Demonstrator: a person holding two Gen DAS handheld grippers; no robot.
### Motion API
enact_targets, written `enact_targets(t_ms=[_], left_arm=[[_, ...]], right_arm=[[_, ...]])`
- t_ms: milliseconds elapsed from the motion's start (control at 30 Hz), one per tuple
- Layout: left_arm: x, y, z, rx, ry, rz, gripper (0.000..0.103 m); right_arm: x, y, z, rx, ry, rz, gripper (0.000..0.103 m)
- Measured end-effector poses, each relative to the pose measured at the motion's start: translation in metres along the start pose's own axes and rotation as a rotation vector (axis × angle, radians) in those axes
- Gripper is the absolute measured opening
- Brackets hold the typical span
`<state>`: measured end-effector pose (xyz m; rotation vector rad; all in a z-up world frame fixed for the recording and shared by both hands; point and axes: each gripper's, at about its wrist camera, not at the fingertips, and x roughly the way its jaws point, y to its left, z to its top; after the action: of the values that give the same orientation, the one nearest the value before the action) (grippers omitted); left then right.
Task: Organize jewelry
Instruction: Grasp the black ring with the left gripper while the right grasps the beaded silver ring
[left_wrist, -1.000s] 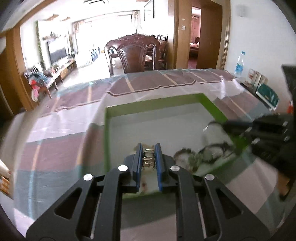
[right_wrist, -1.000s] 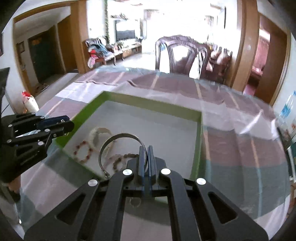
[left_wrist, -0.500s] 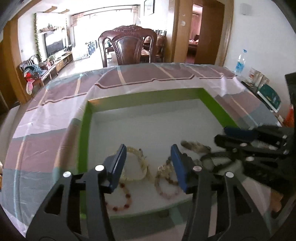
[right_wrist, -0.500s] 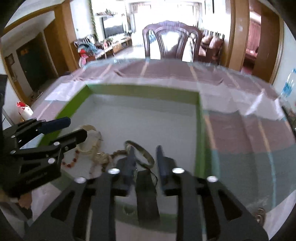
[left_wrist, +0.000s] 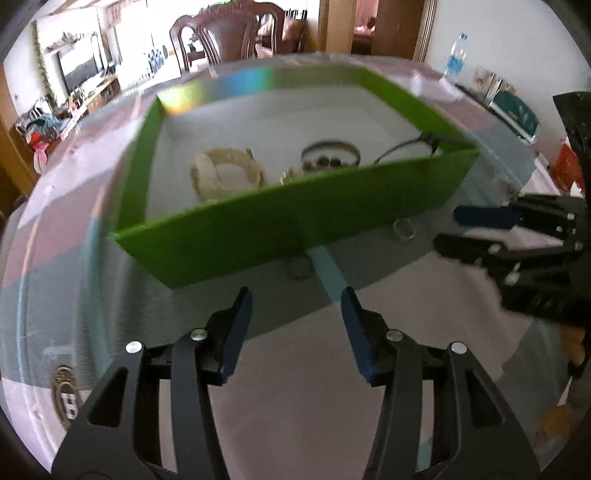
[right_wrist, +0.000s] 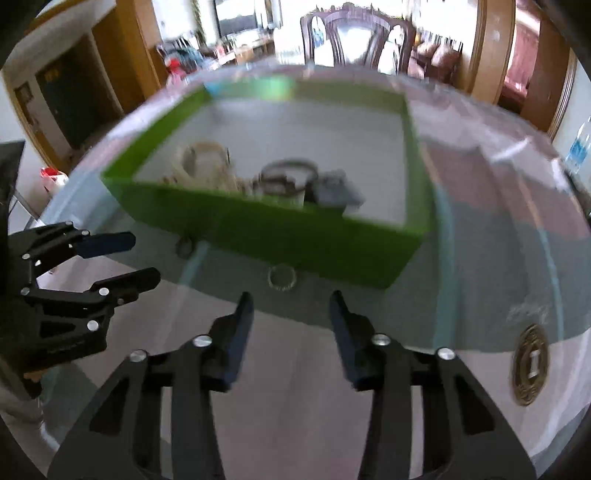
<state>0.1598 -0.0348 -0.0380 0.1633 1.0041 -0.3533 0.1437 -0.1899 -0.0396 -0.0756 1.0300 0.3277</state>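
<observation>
Side by side, the left tool and the right tool hang over the glass-topped counter with blue-padded jaws spread and nothing between them; both have just been opening. Ahead of the right tool, a small clear ring lies on the counter just in front of the shallow green cardboard tray. Beside it, nearer the left tool, a second small ring rests close against the tray's near wall. Inside the tray sit a cream beaded bracelet, a thin silver metal bangle and a dark cord. Beyond the counter stands a carved dark wooden chair.
</observation>
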Motion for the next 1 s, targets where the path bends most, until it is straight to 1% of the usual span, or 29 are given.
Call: enact_targets(t_ms=[67, 100, 233, 267, 300, 333, 367, 433, 600, 633, 667, 700, 800, 1000], left_arm=[[0.012, -0.002, 0.001, -0.009, 0.023, -0.001, 0.05], [0.018, -0.002, 0.002, -0.015, 0.031, 0.002, 0.05], [0.023, -0.002, 0.006, -0.039, 0.021, 0.005, 0.05], [0.024, -0.001, 0.008, -0.054, 0.016, 0.013, 0.043], [0.024, -0.001, 0.008, -0.06, 0.012, 0.026, 0.034], [0.025, -0.003, 0.01, -0.06, 0.008, 0.045, 0.031], [0.025, -0.005, 0.011, -0.06, 0.005, 0.048, 0.03], [0.026, -0.007, 0.011, -0.072, -0.003, 0.051, 0.03], [0.028, -0.01, 0.014, -0.081, -0.021, 0.077, 0.03], [0.028, -0.01, 0.014, -0.082, -0.025, 0.079, 0.03], [0.027, -0.009, 0.014, -0.081, -0.028, 0.08, 0.025], [0.027, -0.008, 0.014, -0.081, -0.031, 0.083, 0.02], [0.026, -0.006, 0.012, -0.076, -0.031, 0.082, 0.02], [0.02, -0.003, 0.003, -0.032, -0.047, 0.079, 0.02]], right_arm=[[0.012, 0.002, 0.001, 0.019, 0.009, 0.008, 0.042], [0.017, 0.004, 0.002, 0.023, 0.008, -0.006, 0.042], [0.026, 0.008, 0.002, 0.021, -0.014, -0.041, 0.043], [0.027, 0.01, 0.002, 0.018, -0.019, -0.047, 0.043], [0.028, 0.011, 0.002, 0.015, -0.026, -0.054, 0.043], [0.028, 0.014, 0.001, 0.013, -0.034, -0.062, 0.043], [0.028, 0.016, 0.001, 0.006, -0.041, -0.073, 0.043], [0.03, 0.018, -0.001, -0.007, -0.051, -0.089, 0.043], [0.03, 0.016, -0.002, -0.005, -0.068, -0.089, 0.042], [0.031, 0.017, -0.003, -0.008, -0.072, -0.088, 0.037], [0.032, 0.018, -0.001, -0.012, -0.075, -0.085, 0.023], [0.031, 0.018, 0.0, -0.016, -0.076, -0.081, 0.021], [0.029, 0.016, 0.0, -0.017, -0.068, -0.067, 0.021], [0.026, 0.012, -0.004, -0.022, -0.045, -0.036, 0.021]])
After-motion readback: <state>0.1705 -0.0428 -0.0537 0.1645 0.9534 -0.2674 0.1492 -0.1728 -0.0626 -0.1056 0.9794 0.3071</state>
